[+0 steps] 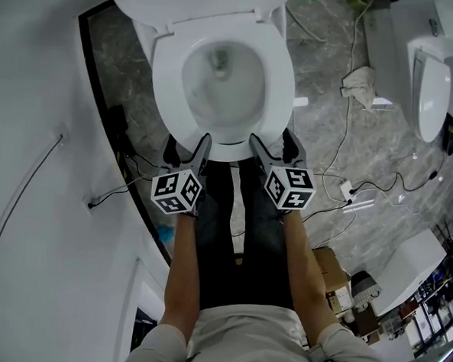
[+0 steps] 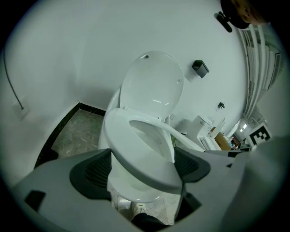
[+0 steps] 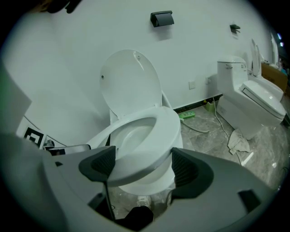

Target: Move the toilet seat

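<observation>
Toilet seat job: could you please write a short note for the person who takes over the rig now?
Left gripper: jaws apart, front rim of the white oval plastic toilet seat between them.
Right gripper: the same, beside it.
Seat is down or nearly down; the white lid stands upright behind.
Done: both grippers are placed.
To do: move the seat, probably lift it towards the lid.

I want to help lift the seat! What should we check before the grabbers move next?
1. Lid up, out of the way: ok.
2. Toilet seat bare, nothing lying on it: ok.
3. Seat's front between the left gripper's jaws: ok.
4. Seat's front between the right gripper's jaws: ok.
5. Jaws closed on the seat: not ok, both pairs stand apart.
6. Pads touching the seat: cannot tell.
</observation>
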Demonstrator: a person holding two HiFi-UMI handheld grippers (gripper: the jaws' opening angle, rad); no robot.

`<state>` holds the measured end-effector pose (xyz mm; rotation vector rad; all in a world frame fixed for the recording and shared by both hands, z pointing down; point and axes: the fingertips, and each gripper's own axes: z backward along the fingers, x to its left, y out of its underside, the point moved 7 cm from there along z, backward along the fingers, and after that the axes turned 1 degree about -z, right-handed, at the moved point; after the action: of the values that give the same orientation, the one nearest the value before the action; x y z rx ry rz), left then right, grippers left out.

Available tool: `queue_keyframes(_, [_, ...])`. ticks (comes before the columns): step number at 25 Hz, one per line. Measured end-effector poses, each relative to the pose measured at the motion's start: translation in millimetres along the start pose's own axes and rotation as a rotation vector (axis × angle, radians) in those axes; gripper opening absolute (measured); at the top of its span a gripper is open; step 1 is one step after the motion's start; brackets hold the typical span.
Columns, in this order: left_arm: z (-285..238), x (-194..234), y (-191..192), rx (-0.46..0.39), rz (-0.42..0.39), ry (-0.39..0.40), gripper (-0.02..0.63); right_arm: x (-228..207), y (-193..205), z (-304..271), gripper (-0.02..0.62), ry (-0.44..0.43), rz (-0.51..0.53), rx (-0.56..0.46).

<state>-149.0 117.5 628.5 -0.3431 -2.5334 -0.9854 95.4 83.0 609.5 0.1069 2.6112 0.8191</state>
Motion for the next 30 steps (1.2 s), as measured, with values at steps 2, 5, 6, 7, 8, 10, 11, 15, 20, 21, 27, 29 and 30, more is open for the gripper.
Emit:
queue_keyframes(2, [2, -1, -3, -0.011, 0.007, 0.003, 0.431, 1, -3, 3, 0.407, -0.007, -0.004, -0.008])
queue_keyframes(5, [4, -4, -8, -0.027, 0.021, 0.01, 0.431, 2, -8, 6, 0.407, -0.013, -0.011, -0.026])
queue_keyframes(6, [5, -4, -9, -0.033, 0.027, 0.011, 0.433, 3, -10, 7, 0.407, -0.014, -0.014, -0.031])
queue_keyframes(7, [6, -4, -11, -0.039, 0.033, 0.01, 0.431, 4, -12, 8, 0.407, -0.015, -0.016, -0.036])
queue_keyframes(8, [8, -5, -13, -0.045, 0.038, 0.009, 0.431, 5, -13, 9, 0.407, -0.018, -0.018, -0.041])
queue_keyframes(10, [10, -6, -16, -0.057, 0.049, 0.009, 0.431, 7, -17, 12, 0.407, -0.022, -0.022, -0.052])
queue_keyframes(11, [11, -7, -18, -0.062, 0.054, 0.008, 0.432, 7, -19, 13, 0.407, -0.024, -0.024, -0.057])
queue_keyframes(15, [16, -11, -26, -0.087, 0.029, -0.016, 0.431, 9, -26, 17, 0.407, -0.027, -0.034, -0.074])
queue_keyframes(20, [32, -17, -37, -0.111, -0.029, -0.015, 0.431, 12, -36, 22, 0.407, -0.036, -0.051, -0.092])
queue_keyframes(21, [35, -18, -39, -0.113, -0.043, -0.007, 0.43, 13, -38, 22, 0.407, -0.037, -0.054, -0.096])
queue_keyframes(27, [57, -25, -44, -0.1, -0.14, 0.036, 0.43, 16, -45, 25, 0.407, -0.038, -0.071, -0.104])
queue_keyframes(29, [63, -29, -47, -0.098, -0.19, 0.043, 0.428, 17, -48, 26, 0.407, -0.039, -0.076, -0.106])
queue_keyframes(30, [65, -31, -49, -0.098, -0.217, 0.047, 0.428, 17, -50, 27, 0.407, -0.04, -0.079, -0.108])
